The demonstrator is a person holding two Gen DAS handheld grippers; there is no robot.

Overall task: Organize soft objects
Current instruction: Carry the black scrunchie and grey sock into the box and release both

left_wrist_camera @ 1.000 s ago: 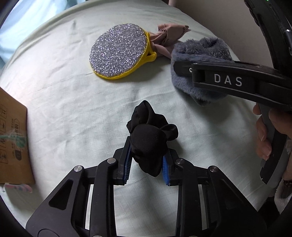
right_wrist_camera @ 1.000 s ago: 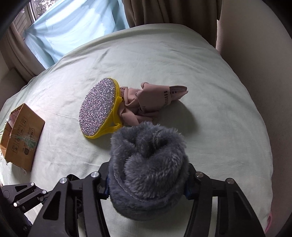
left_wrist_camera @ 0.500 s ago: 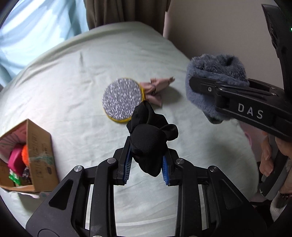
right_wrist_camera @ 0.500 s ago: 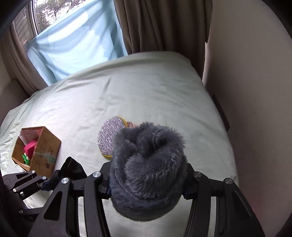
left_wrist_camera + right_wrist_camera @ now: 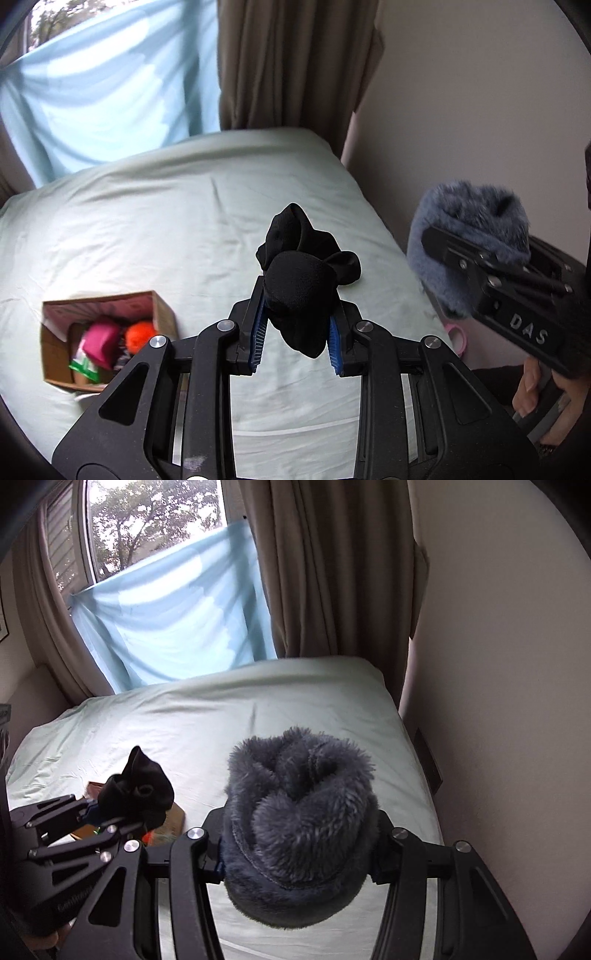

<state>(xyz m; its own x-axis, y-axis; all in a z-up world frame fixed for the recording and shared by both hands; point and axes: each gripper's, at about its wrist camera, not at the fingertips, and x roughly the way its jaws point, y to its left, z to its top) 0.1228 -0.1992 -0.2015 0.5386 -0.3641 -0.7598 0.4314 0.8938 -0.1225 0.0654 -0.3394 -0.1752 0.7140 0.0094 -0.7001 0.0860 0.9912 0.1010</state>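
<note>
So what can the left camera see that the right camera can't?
Only the left wrist view looks into the open brown cardboard box on the bed, showing a pink thing and an orange fuzzy ball inside, plus the person's hand on the right gripper's handle.

Only the right wrist view shows the window with trees outside.

Both show the pale green bed sheet, the brown curtain, the light blue cloth, the left gripper shut on the black fabric bundle, and the right gripper shut on the fluffy grey-blue bundle.
</note>
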